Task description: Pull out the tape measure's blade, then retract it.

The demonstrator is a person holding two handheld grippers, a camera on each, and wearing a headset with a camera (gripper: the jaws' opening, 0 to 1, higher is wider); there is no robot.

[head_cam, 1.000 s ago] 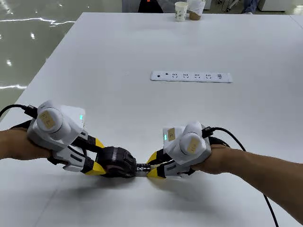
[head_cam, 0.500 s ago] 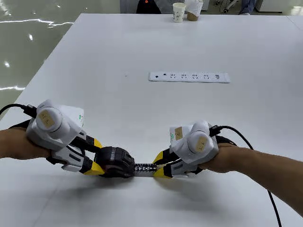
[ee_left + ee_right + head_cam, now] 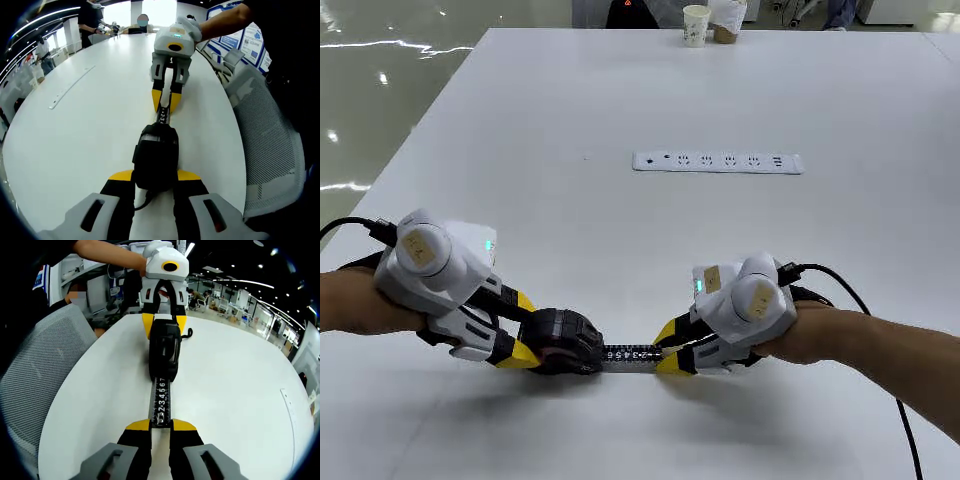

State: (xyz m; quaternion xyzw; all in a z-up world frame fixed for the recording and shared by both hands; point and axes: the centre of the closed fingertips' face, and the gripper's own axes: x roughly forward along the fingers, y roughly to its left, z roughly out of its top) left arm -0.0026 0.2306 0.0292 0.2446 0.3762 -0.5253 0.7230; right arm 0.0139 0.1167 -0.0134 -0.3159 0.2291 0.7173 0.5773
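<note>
Pulling: right gripper point(image 3: 668, 348) pinches blade point(image 3: 632, 354) tip, farther toward 3 o'clock than 1 s ago.
Case point(image 3: 565, 340): clamped by left gripper point(image 3: 525, 330), at table point(image 3: 620, 230) 6 o'clock.
Blade: longer; retraction pending.

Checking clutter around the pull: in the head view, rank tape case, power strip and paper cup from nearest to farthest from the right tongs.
1. Tape case, just left of the right tongs, across the short blade.
2. Power strip, mid-table ahead.
3. Paper cup, far edge.
</note>
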